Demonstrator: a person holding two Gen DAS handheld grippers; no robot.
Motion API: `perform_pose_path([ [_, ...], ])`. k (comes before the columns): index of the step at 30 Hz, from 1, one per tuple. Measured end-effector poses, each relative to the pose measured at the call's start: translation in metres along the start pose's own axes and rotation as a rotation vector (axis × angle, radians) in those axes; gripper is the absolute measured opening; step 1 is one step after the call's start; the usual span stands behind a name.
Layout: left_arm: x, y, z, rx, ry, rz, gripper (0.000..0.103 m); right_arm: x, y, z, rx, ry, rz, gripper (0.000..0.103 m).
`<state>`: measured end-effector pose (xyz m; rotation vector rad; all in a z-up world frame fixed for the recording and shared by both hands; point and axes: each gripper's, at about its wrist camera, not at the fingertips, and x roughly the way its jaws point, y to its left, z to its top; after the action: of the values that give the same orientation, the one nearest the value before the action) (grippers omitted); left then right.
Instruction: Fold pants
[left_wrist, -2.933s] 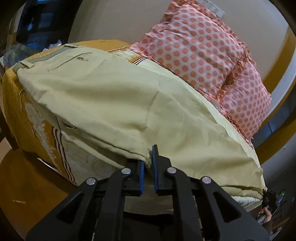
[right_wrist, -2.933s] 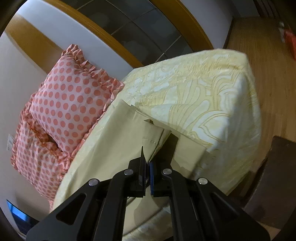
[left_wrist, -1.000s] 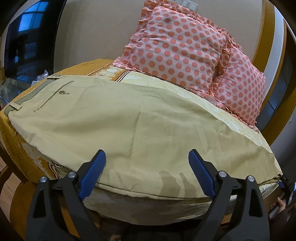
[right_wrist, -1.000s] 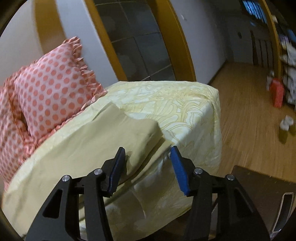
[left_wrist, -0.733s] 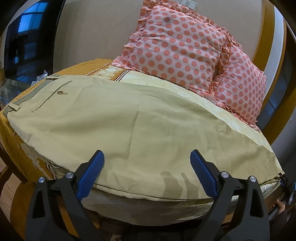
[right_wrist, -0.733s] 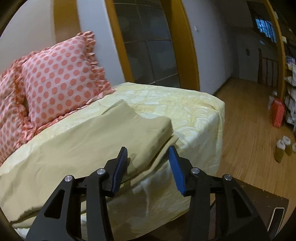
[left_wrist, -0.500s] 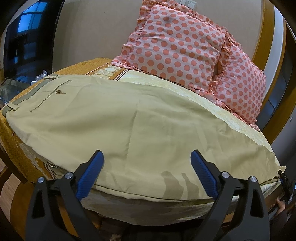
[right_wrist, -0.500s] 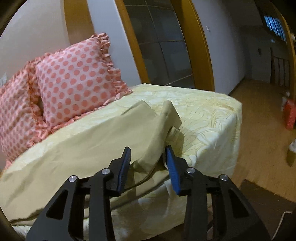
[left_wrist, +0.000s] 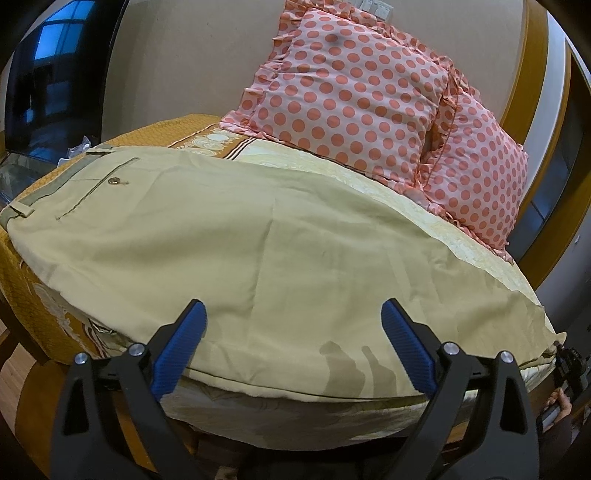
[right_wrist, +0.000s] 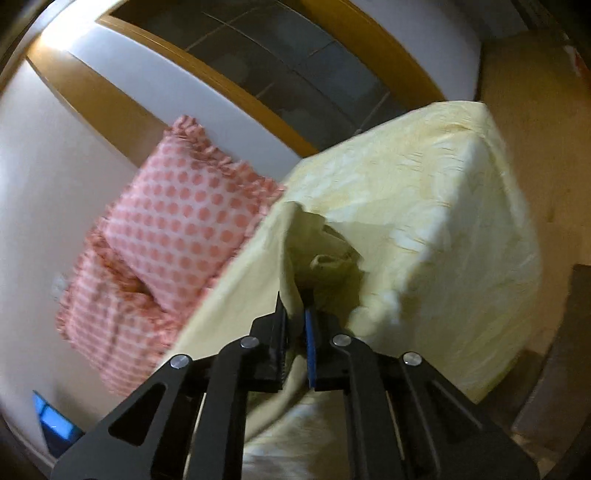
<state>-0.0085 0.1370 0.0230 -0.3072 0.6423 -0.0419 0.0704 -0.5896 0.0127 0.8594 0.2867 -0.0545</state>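
Observation:
Pale khaki pants (left_wrist: 266, 236) lie flat across the bed, waistband and a buttoned back pocket at the far left, leg cuffs at the right. My left gripper (left_wrist: 291, 317) is wide open and empty, at the near edge of the pants' middle. My right gripper (right_wrist: 295, 317) is shut on the pants' cuff end (right_wrist: 295, 258) and lifts it off the bedspread, the fabric bunched above the jaws.
Two pink polka-dot pillows (left_wrist: 354, 99) lean on the wall behind the pants; one shows in the right wrist view (right_wrist: 184, 218). A yellow patterned bedspread (right_wrist: 424, 206) covers the bed. Wooden floor (right_wrist: 535, 110) lies beyond the bed's right end. A dark window (left_wrist: 44, 92) is at far left.
My right gripper has closed on the pants' cuff end and raised it. My left gripper, which had let go of the near fold earlier, stays open and still.

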Motion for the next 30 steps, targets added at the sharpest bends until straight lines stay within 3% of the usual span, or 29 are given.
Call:
perform_pose_path([
  [3, -0.001, 0.0, 0.001, -0.007, -0.002, -0.005, 0.096, 0.004, 0.041, 0.0, -0.09, 0.019, 0.105, 0.009],
  [8, -0.005, 0.002, 0.006, -0.043, -0.021, -0.037, 0.096, 0.032, 0.154, -0.032, -0.278, 0.141, 0.344, 0.008],
  [12, -0.018, 0.003, 0.008, -0.08, -0.066, -0.051, 0.096, 0.063, 0.25, -0.103, -0.398, 0.327, 0.576, 0.008],
  [15, -0.031, 0.012, 0.01, -0.096, -0.104, -0.037, 0.096, 0.074, 0.298, -0.172, -0.494, 0.503, 0.663, 0.008],
  [17, -0.039, 0.015, 0.01, -0.091, -0.124, -0.01, 0.096, 0.076, 0.325, -0.236, -0.643, 0.652, 0.662, 0.008],
  [20, -0.05, 0.029, 0.01, -0.089, -0.15, 0.052, 0.096, 0.068, 0.339, -0.303, -0.875, 0.773, 0.587, 0.01],
  [22, -0.056, 0.047, 0.01, -0.114, -0.165, 0.084, 0.096, 0.052, 0.338, -0.316, -0.926, 0.781, 0.59, 0.027],
  [23, -0.058, 0.054, 0.009, -0.13, -0.17, 0.1, 0.096, 0.046, 0.337, -0.315, -0.927, 0.774, 0.604, 0.043],
  [24, -0.058, 0.061, 0.01, -0.144, -0.173, 0.113, 0.096, 0.037, 0.337, -0.309, -0.925, 0.738, 0.62, 0.051],
  [26, -0.058, 0.077, 0.009, -0.184, -0.182, 0.149, 0.096, 0.031, 0.333, -0.291, -0.917, 0.655, 0.623, 0.051],
  [28, -0.057, 0.088, 0.009, -0.208, -0.187, 0.171, 0.096, 0.04, 0.336, -0.28, -0.948, 0.546, 0.524, 0.051],
  [30, -0.054, 0.099, 0.007, -0.24, -0.189, 0.199, 0.095, 0.052, 0.337, -0.287, -1.022, 0.516, 0.39, 0.051],
])
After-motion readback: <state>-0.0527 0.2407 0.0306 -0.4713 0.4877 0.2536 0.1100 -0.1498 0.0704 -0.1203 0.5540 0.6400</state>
